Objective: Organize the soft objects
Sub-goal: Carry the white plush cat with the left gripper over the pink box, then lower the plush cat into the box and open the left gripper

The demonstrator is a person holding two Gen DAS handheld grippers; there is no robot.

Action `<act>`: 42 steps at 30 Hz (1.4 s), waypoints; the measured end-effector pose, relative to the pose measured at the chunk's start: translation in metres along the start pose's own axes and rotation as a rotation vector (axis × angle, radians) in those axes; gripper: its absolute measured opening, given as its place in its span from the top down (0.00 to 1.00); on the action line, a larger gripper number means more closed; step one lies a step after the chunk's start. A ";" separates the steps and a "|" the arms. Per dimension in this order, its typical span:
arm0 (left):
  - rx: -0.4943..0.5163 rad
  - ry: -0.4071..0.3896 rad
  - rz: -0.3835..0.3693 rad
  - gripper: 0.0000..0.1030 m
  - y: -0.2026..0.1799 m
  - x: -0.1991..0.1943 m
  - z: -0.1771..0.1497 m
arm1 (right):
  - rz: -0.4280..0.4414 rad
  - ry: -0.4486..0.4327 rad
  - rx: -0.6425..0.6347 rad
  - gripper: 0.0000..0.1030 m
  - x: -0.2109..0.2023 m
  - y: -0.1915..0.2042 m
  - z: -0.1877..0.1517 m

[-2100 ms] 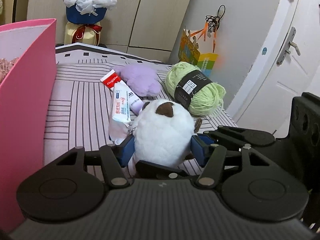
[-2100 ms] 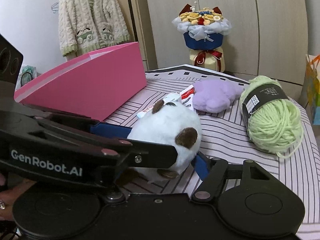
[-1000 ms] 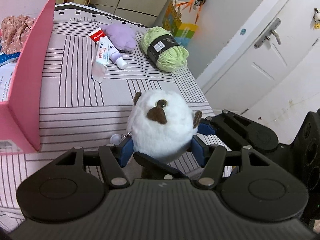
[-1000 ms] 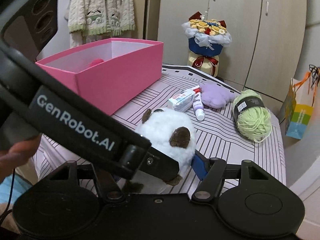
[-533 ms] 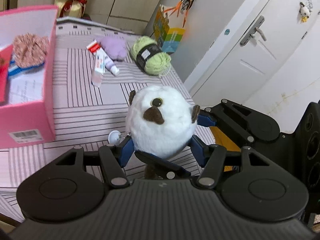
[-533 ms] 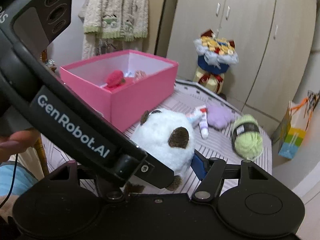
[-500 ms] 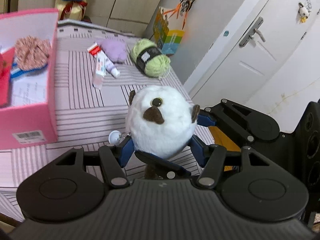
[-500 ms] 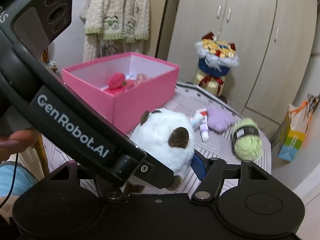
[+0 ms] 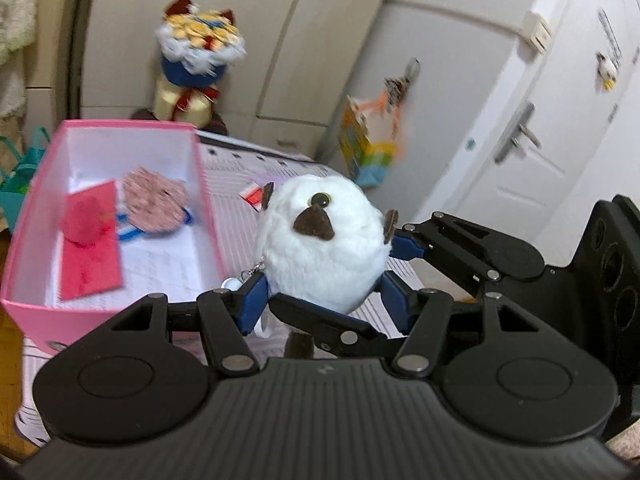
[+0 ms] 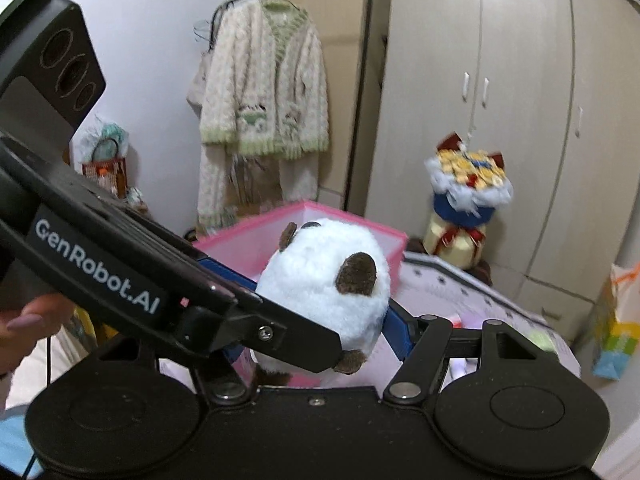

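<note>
The white plush toy (image 9: 324,244) hangs in the air beside the pink box (image 9: 208,184), above the striped desk (image 9: 228,168), clamped between both the left gripper (image 9: 322,300) and the right gripper (image 10: 320,328). Two soft items already lie inside the box. Judging by this, the plush needs dropping in, and other items outside may remain.
</note>
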State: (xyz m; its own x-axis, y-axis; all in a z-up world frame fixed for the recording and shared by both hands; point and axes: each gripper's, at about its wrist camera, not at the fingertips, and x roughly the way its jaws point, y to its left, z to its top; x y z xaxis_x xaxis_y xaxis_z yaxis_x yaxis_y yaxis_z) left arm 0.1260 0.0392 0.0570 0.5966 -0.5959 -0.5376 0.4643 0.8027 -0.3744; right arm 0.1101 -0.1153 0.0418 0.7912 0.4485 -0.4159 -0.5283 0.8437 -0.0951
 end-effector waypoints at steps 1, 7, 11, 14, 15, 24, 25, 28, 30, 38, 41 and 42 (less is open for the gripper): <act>-0.009 -0.014 0.006 0.42 0.006 -0.001 0.003 | 0.005 -0.009 -0.005 0.31 0.006 0.002 0.003; -0.087 -0.073 0.007 0.42 0.050 -0.006 0.019 | 0.078 -0.035 0.024 0.31 0.047 0.001 0.025; -0.123 -0.064 0.013 0.42 0.077 0.011 0.024 | 0.118 -0.006 0.086 0.31 0.081 -0.009 0.020; -0.176 -0.022 0.033 0.43 0.099 0.031 0.024 | 0.140 0.053 0.119 0.31 0.110 -0.012 0.012; -0.191 -0.010 0.036 0.43 0.105 0.035 0.024 | 0.148 0.069 0.124 0.31 0.117 -0.013 0.011; -0.278 0.027 0.037 0.43 0.146 0.066 0.021 | 0.155 0.179 0.077 0.31 0.159 -0.012 0.010; -0.285 0.034 0.037 0.43 0.149 0.069 0.021 | 0.152 0.195 0.067 0.31 0.161 -0.011 0.010; -0.301 0.055 0.035 0.43 0.155 0.078 0.019 | 0.140 0.226 0.044 0.31 0.169 -0.008 0.009; -0.302 0.063 0.039 0.43 0.158 0.082 0.019 | 0.132 0.237 0.039 0.31 0.172 -0.008 0.009; -0.283 0.055 0.061 0.40 0.160 0.088 0.018 | 0.103 0.255 0.048 0.30 0.176 -0.010 0.008; -0.251 0.043 0.101 0.36 0.156 0.082 0.017 | 0.088 0.251 0.045 0.24 0.170 -0.010 0.008; -0.239 0.038 0.113 0.33 0.154 0.079 0.017 | 0.085 0.250 0.045 0.23 0.168 -0.011 0.009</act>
State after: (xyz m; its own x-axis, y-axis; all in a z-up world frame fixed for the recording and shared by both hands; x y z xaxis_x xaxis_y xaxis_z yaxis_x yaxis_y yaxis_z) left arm 0.2557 0.1149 -0.0301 0.6084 -0.5045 -0.6127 0.2256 0.8501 -0.4759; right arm 0.2510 -0.0466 -0.0192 0.6412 0.4360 -0.6315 -0.5708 0.8210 -0.0126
